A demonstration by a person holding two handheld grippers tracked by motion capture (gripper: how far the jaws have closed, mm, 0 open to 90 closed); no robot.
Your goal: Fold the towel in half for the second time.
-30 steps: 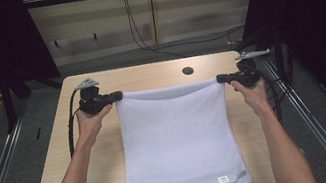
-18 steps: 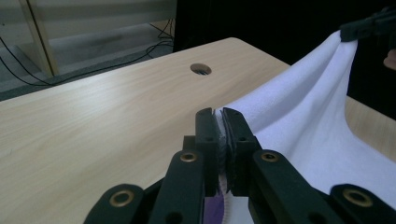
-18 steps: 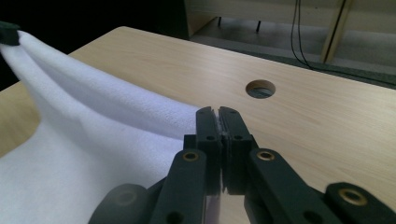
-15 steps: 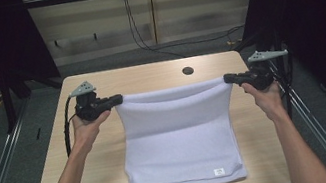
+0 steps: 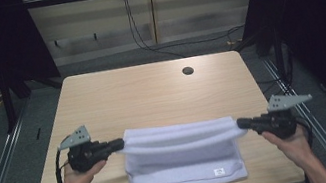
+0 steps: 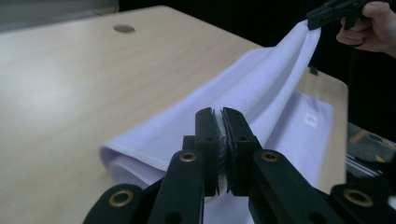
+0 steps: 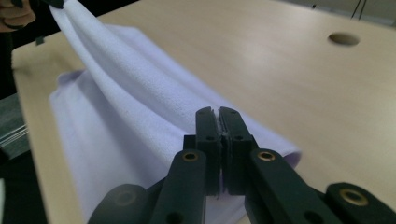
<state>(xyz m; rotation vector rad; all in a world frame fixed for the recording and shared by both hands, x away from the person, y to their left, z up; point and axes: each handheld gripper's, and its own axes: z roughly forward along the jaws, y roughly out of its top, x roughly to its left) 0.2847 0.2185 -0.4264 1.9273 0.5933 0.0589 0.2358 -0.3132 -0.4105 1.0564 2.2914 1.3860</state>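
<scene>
Towel (image 5: 183, 161), pale lavender-white terry, lies on the near half of a light wooden bench (image 5: 151, 93), its far edge lifted and stretched taut between two hand-held tools while its lower layer rests flat on the wood. At the towel's left end the left claw (image 5: 120, 143) is clenched on a corner of the cloth, and at the right end the right claw (image 5: 241, 123) is clenched on the opposite corner, so the raised edge hangs between them in a shallow sag just above the layer below. A small white label (image 5: 219, 171) shows near the towel's front right corner, close to the bench's near edge. The left gripper view has the two black jaws pressed together on a pinch of fabric, with the towel running away as a rising fold to the other claw, held in a hand (image 6: 371, 25) at the upper right. The right gripper view mirrors it: jaws tight on the cloth, the fold climbing toward the upper left corner. A round cable hole (image 5: 188, 71) sits in the bare far part of the bench, well apart from the towel. A grey three-cornered plate tops each tool, and the person's forearms enter from the bottom of the high view.
</scene>
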